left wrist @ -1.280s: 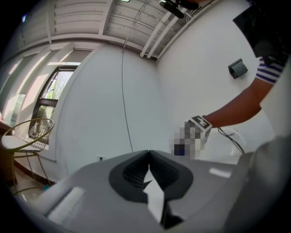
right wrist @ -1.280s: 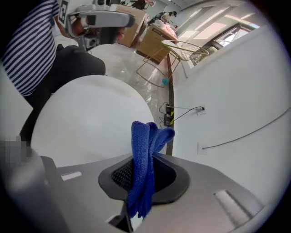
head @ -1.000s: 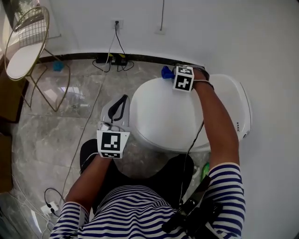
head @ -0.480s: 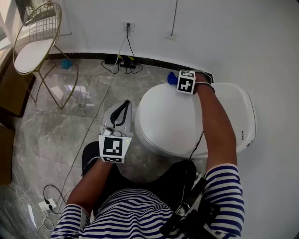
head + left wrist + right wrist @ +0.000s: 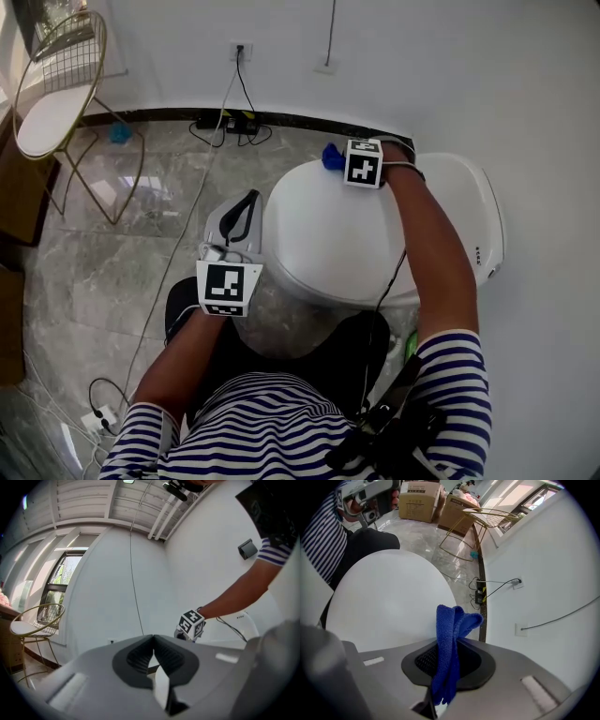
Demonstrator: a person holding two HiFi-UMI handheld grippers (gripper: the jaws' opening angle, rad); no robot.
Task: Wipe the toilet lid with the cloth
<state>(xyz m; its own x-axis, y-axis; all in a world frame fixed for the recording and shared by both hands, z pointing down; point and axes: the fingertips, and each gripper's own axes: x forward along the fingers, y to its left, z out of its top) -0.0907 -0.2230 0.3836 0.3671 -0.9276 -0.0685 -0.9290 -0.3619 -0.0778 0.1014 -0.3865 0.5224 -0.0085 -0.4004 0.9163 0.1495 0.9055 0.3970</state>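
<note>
The white toilet lid point(image 5: 342, 239) is closed and fills the middle of the head view; it also shows broad and white in the right gripper view point(image 5: 389, 597). My right gripper point(image 5: 336, 157) is at the lid's far left edge, shut on a blue cloth point(image 5: 331, 156) that sticks up between its jaws point(image 5: 449, 644). My left gripper point(image 5: 242, 214) hangs left of the toilet over the floor, off the lid, its jaws shut with nothing between them point(image 5: 153, 654).
A gold wire chair point(image 5: 54, 94) stands at the far left on the marble floor point(image 5: 112, 262). A wall socket point(image 5: 238, 49) feeds cables and a power strip point(image 5: 225, 120) along the skirting. Cardboard boxes point(image 5: 419, 501) sit further off. The person's knees are right before the bowl.
The right gripper with the cloth has stayed at the lid's far left edge, shifting only slightly. The left gripper has kept its place beside the toilet.
</note>
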